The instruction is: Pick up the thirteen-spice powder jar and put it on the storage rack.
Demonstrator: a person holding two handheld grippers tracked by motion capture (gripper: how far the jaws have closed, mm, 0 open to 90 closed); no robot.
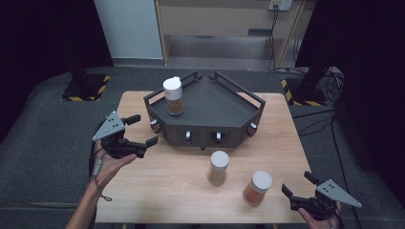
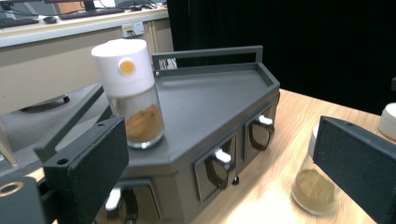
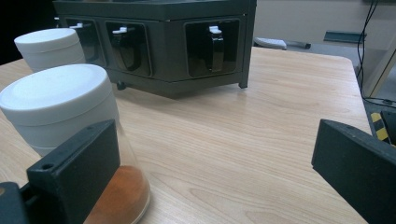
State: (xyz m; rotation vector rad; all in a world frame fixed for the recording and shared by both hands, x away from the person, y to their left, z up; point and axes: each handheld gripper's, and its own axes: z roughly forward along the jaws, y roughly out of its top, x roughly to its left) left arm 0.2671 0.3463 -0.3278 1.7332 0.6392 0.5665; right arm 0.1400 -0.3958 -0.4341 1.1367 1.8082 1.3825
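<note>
Running along the near edge of the wooden table (image 1: 172,191) is a wide bare strip, with both grippers at its ends: the right gripper (image 1: 297,187) hangs over the near right corner, jaws spread wide and holding nothing, and the left gripper (image 1: 142,130) hovers over the left edge a little farther in, jaws likewise wide apart and empty. Just left of the right gripper stands a glass jar with orange powder (image 1: 257,188) under a white lid, close to the near edge; in the right gripper view it sits beside the left jaw. Slightly farther and to the left is a jar of tan powder (image 1: 218,168), apart from the first. Beyond them, open wood separates the jars from a dark grey angular rack (image 1: 215,107) with railed sides and small white-handled drawers along its front. On its top, at the left, a white-capped brown spice jar (image 1: 173,96) stands upright.
</note>
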